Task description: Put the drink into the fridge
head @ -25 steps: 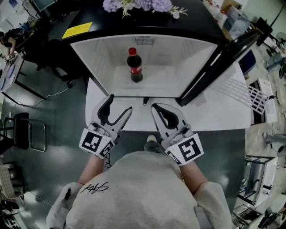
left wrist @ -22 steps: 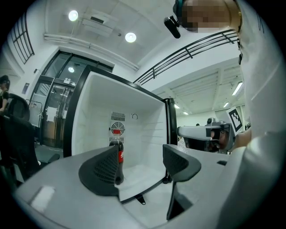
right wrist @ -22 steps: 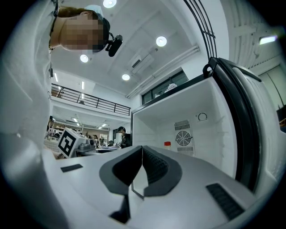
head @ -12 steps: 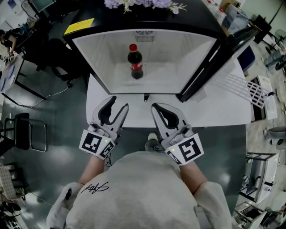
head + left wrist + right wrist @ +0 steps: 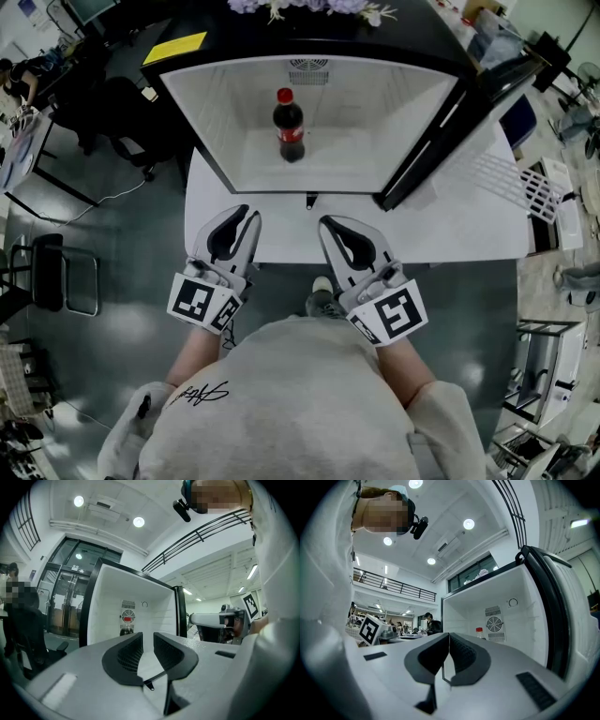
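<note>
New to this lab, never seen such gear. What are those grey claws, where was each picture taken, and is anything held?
A person holds a two-jaw gripper in each hand. One picture looks down from a camera on their head; the other two cameras ride on the grippers, looking along the jaws. On the white table stands an open small fridge with a cola bottle upright inside. The left gripper has just been closing, a narrow gap left, nothing between; the right gripper is shut, empty.
</note>
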Available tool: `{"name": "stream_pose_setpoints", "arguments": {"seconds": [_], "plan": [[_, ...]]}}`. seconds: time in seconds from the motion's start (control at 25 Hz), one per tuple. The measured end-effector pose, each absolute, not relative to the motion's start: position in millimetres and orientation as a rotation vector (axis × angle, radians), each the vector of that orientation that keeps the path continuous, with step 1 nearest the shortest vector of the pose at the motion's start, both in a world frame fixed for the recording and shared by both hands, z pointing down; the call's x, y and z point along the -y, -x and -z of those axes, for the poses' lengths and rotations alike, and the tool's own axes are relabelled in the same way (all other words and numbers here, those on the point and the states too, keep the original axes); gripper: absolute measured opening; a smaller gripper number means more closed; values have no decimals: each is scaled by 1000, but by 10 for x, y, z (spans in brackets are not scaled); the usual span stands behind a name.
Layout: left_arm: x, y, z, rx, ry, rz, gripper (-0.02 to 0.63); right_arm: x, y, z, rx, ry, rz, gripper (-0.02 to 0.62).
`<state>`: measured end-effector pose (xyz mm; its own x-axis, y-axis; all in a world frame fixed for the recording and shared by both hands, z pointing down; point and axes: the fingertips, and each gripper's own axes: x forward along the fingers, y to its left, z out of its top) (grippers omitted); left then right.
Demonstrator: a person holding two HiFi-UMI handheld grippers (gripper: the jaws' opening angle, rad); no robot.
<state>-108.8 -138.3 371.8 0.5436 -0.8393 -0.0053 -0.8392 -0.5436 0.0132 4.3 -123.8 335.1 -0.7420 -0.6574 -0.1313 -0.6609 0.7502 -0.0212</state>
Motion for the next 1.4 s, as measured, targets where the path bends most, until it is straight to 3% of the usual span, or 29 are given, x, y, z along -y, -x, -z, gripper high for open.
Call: {"name": "stream_pose_setpoints", "arguments": {"seconds": [0.56,1.4], "plan": [[1351,1095,-3683,1496,-2758,37,5,1214,-40,-3351,-2815,1075,-42,12],[1429,1027,-3681,1469,-2782,44,3,1293,-28,-3295,-2816,1071,-128,11]]}}
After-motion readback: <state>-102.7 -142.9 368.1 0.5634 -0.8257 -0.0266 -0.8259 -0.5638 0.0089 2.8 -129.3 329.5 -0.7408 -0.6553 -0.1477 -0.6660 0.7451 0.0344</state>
